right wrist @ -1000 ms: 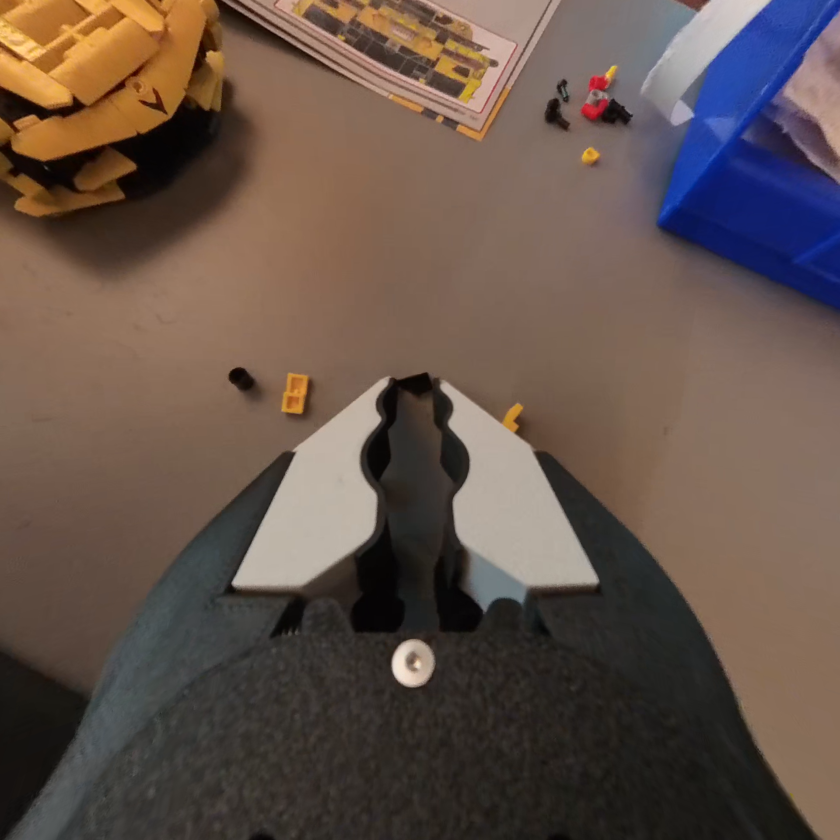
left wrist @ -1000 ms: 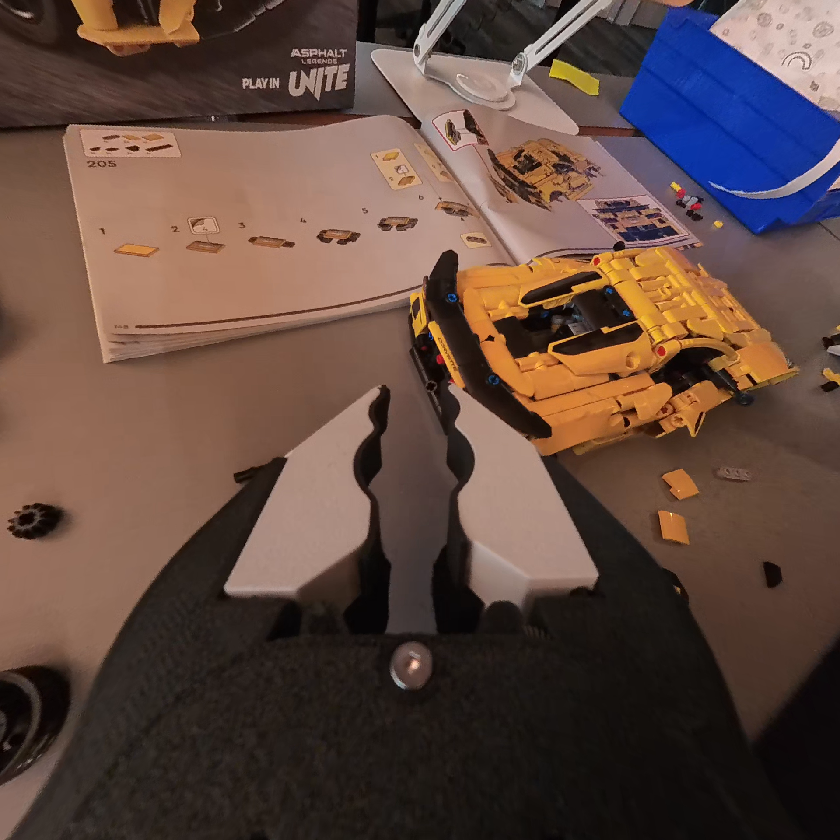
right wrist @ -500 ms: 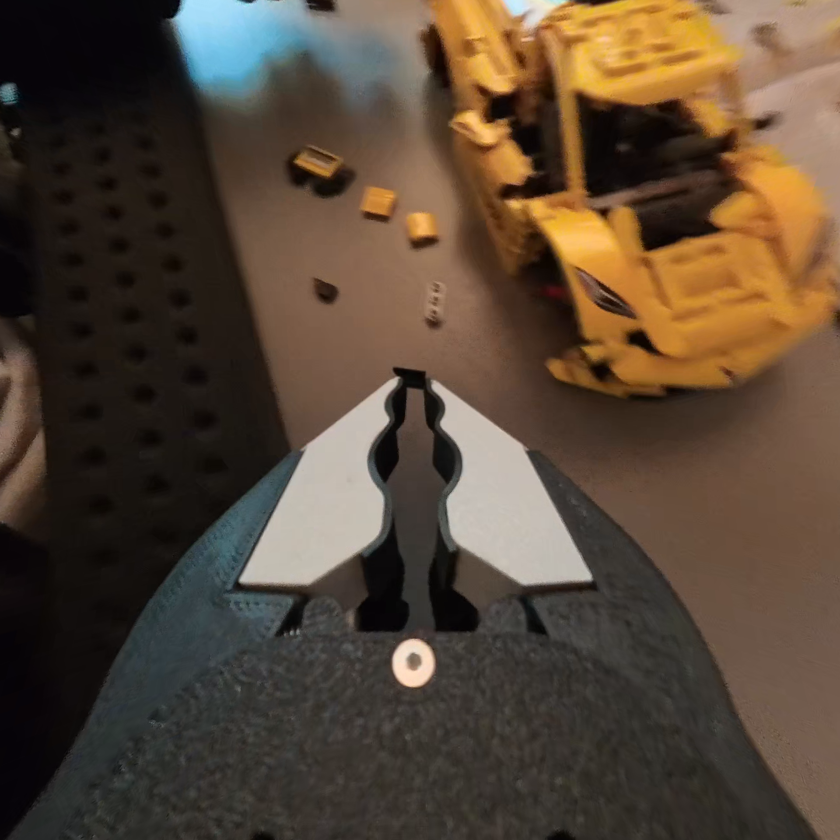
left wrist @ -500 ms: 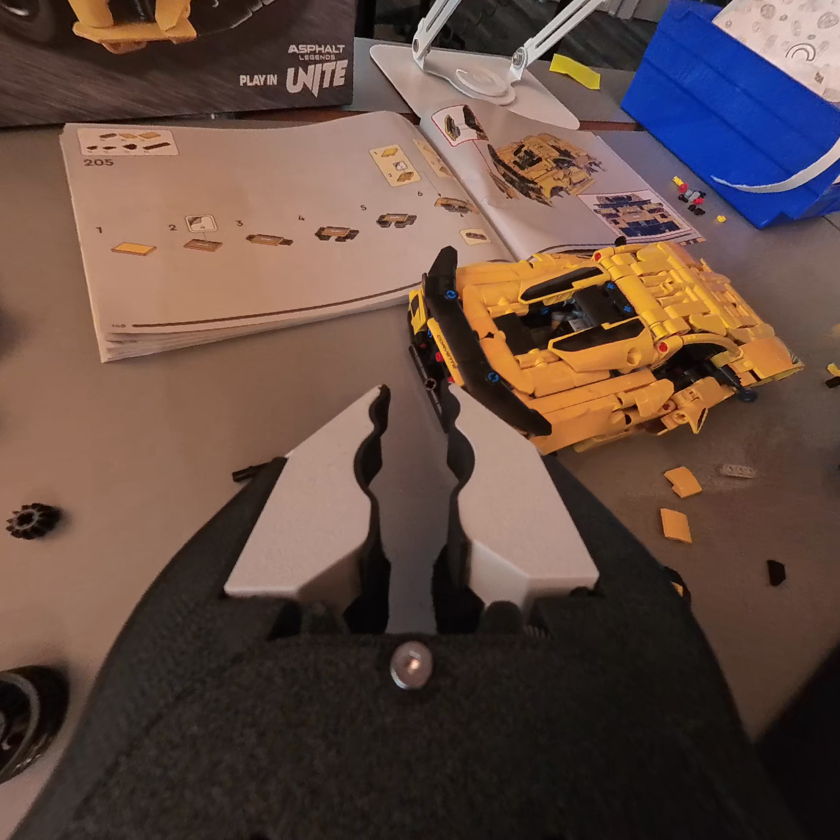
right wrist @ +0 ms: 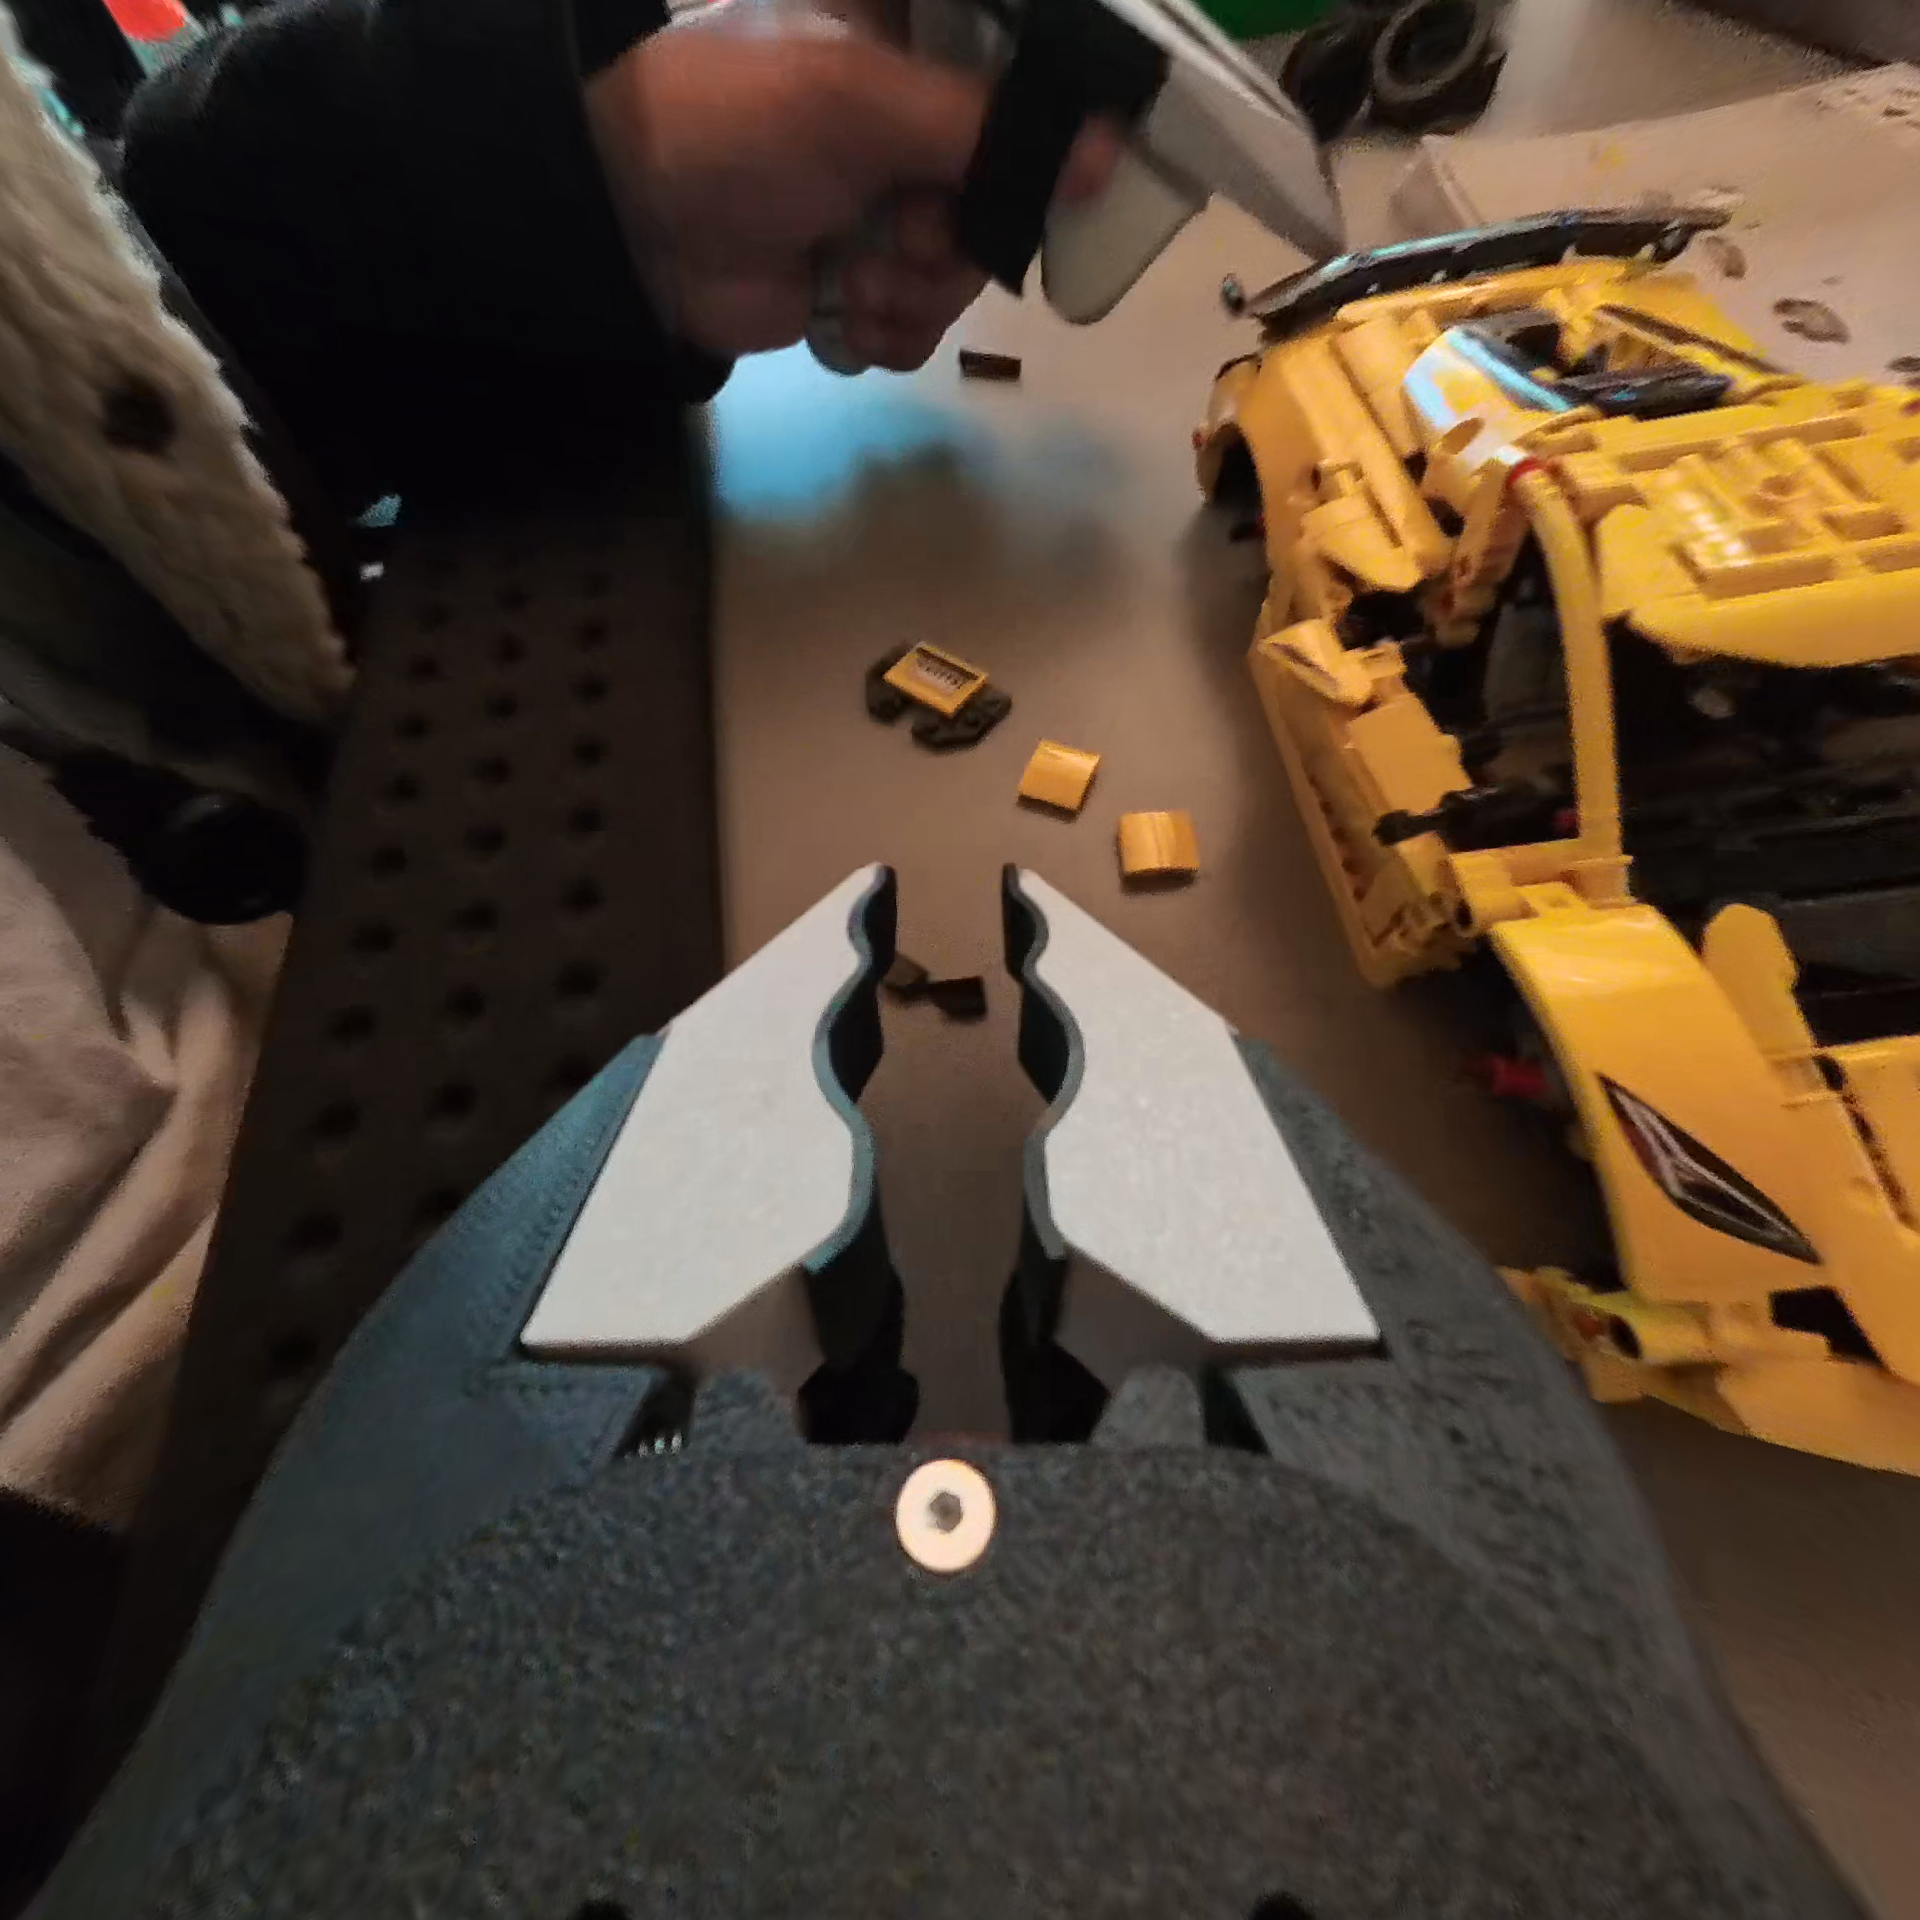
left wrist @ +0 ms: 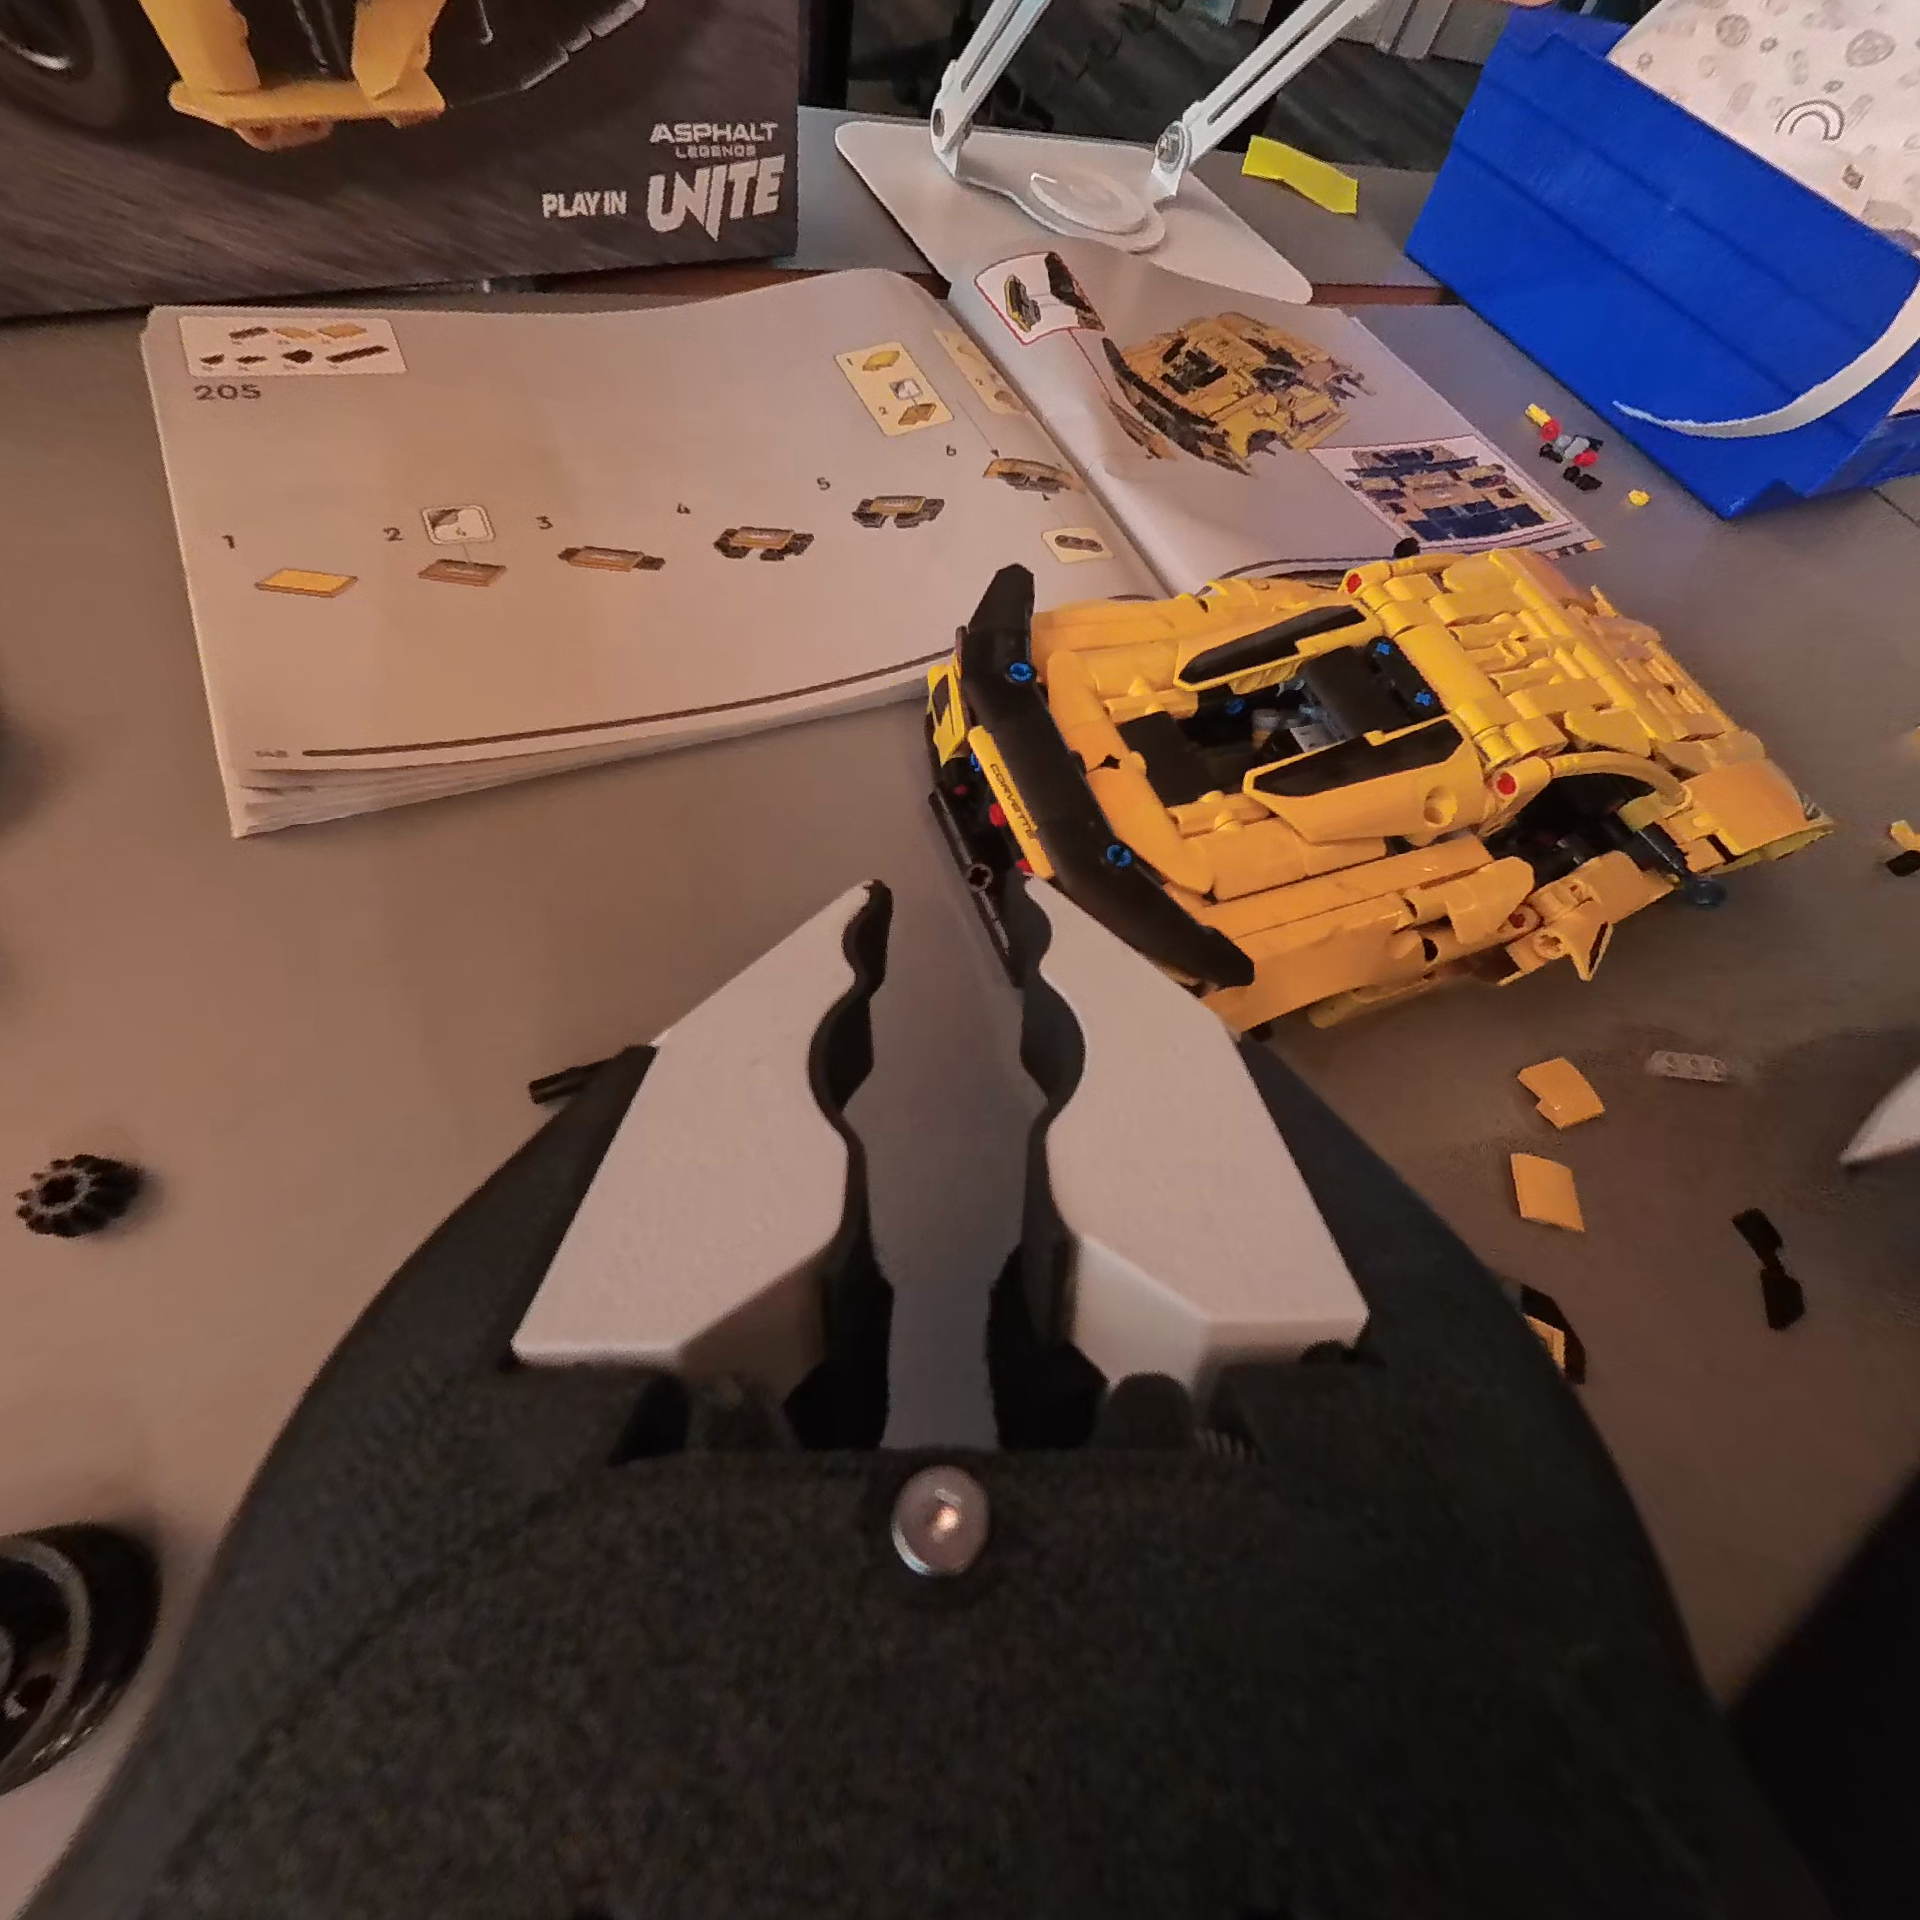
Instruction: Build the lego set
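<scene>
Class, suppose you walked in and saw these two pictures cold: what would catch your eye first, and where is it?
The yellow lego car dominates, lying on the grey table just below the open instruction booklet. In the right wrist view, the right hand-held gripper is open over a small black piece, with two curved yellow tiles between it and the car. The left hand-held gripper is open and empty.

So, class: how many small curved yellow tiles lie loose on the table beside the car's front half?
2. One yellow tile lies nearer the small black-and-yellow assembly; the other yellow tile sits closer to the car. More may be hidden behind the grippers.
</scene>
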`<state>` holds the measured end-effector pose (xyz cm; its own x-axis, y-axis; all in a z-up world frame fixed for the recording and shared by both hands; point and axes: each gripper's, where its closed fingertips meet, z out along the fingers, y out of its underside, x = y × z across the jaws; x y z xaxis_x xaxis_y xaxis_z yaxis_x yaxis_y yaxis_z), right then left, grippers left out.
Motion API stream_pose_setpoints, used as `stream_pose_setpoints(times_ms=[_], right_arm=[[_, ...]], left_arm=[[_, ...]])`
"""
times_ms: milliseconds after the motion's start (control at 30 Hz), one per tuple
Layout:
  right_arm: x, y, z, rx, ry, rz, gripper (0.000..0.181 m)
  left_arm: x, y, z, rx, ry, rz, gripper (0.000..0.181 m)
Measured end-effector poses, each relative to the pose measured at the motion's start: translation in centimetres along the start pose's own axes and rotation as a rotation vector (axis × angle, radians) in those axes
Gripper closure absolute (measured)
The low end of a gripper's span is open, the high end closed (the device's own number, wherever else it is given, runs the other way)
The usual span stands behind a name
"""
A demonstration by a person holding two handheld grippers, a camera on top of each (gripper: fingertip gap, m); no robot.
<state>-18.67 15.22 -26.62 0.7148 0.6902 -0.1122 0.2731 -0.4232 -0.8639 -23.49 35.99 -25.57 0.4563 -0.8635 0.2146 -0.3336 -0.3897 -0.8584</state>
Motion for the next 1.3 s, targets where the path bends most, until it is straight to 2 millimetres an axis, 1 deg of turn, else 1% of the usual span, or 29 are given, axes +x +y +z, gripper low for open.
stream_pose_setpoints(times_ms=[67,133,200,300,367,467,533,667,1300], right_arm=[[0.4,-0.2,-0.2,0.010,0.013,0.003,0.160],[0.3,0.2,-0.1,-0.019,0.035,-0.029,0.160],[-0.6,0.9,0.2,-0.047,0.026,-0.086,0.164],[-1.0,1.7,0.7,-0.105,0.011,-0.116,0.164],[-1.4,1.7,0.8,-0.107,-0.016,-0.107,0.164],[-2.3,1.4,0.8,-0.087,-0.054,-0.141,0.164],[-2.8,1.5,0.9,-0.090,-0.080,-0.153,0.164],[-2.7,2.0,1.1,-0.122,-0.078,-0.149,0.164],[-1.7,2.1,1.0,-0.124,-0.020,-0.148,0.164]], left_arm=[[0.1,0.1,0.0,-0.001,0.001,0.008,0.159],[0.2,0.2,0.1,-0.004,0.002,0.011,0.159],[0.1,0.2,0.0,-0.003,0.002,0.010,0.159],[0.0,0.2,0.0,0.001,0.003,0.001,0.159],[-0.1,0.3,0.1,-0.002,0.006,-0.008,0.159],[-0.4,0.3,0.2,-0.006,0.004,-0.017,0.159],[-0.6,0.3,0.2,-0.003,0.003,-0.028,0.159],[-0.6,0.3,0.2,-0.004,0.009,-0.039,0.159],[-0.3,0.5,0.2,-0.010,0.014,-0.024,0.159]])
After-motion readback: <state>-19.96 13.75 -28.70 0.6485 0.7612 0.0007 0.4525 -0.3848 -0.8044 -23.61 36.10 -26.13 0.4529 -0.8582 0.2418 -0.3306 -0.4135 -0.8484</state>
